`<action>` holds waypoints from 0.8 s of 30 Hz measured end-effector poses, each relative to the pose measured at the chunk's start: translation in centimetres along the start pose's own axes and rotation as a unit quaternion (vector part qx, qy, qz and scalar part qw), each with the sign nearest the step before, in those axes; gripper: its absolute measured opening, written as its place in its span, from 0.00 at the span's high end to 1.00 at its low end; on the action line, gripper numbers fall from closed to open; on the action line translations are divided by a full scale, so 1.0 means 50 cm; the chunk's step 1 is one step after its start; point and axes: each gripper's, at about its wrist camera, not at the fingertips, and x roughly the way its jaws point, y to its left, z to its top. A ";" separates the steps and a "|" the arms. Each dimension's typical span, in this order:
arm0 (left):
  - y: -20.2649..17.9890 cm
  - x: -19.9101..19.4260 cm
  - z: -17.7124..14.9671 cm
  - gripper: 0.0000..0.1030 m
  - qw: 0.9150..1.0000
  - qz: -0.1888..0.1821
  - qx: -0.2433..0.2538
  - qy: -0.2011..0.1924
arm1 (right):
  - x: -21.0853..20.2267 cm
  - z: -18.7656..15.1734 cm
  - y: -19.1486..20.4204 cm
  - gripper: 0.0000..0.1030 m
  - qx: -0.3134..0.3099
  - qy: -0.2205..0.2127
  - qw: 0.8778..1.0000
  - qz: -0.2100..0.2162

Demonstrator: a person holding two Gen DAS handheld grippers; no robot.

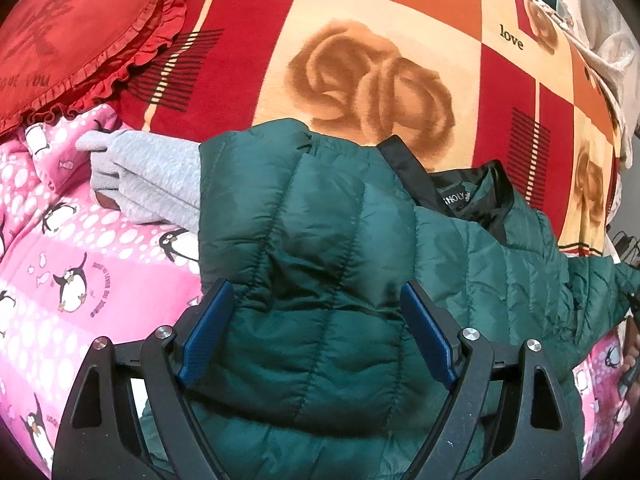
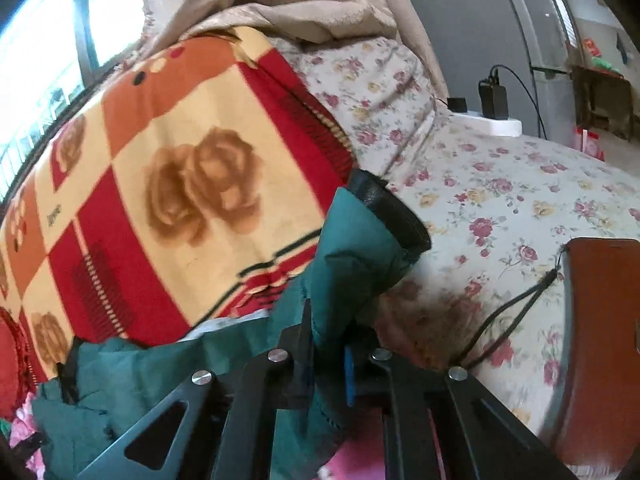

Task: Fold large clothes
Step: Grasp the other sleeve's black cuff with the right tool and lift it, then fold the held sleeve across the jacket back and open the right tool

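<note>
Left wrist view, left gripper [image 1: 318, 330] spreading wide around the green puffer jacket [image 1: 320, 240], right gripper [image 2: 326, 354] pinching the jacket's sleeve [image 2: 360, 240], rose blanket [image 1: 360, 60] lying ahead.

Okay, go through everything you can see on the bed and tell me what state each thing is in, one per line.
green puffer jacket: crumpled, collar open, not yet folded
jacket sleeve: pinched, cuff pointing up
left gripper: open, straddling the jacket
right gripper: shut on the sleeve
grey garment: lying partly under the jacket
heart cushion: lying flat
charger: plugged in
</note>
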 end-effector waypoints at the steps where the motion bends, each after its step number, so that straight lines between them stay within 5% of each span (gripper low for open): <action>1: 0.002 0.000 0.000 0.17 1.000 0.002 -0.001 0.003 | -0.012 -0.006 0.015 0.91 0.001 -0.001 1.000 0.007; 15: 0.050 -0.039 0.006 0.17 0.999 -0.007 -0.051 0.014 | -0.030 -0.255 0.452 0.91 -0.077 0.057 0.979 0.180; 18: 0.048 -0.032 0.003 0.17 0.998 -0.015 -0.053 0.026 | -0.009 -0.319 0.539 0.91 -0.095 0.086 0.966 0.227; 22: 0.020 -0.025 -0.003 0.17 0.997 -0.061 -0.039 0.033 | -0.009 -0.403 0.680 0.91 -0.169 0.133 0.926 0.312; 24: -0.003 -0.025 -0.006 0.17 0.996 -0.080 -0.018 0.030 | -0.012 -0.430 0.725 0.91 -0.212 0.146 0.915 0.312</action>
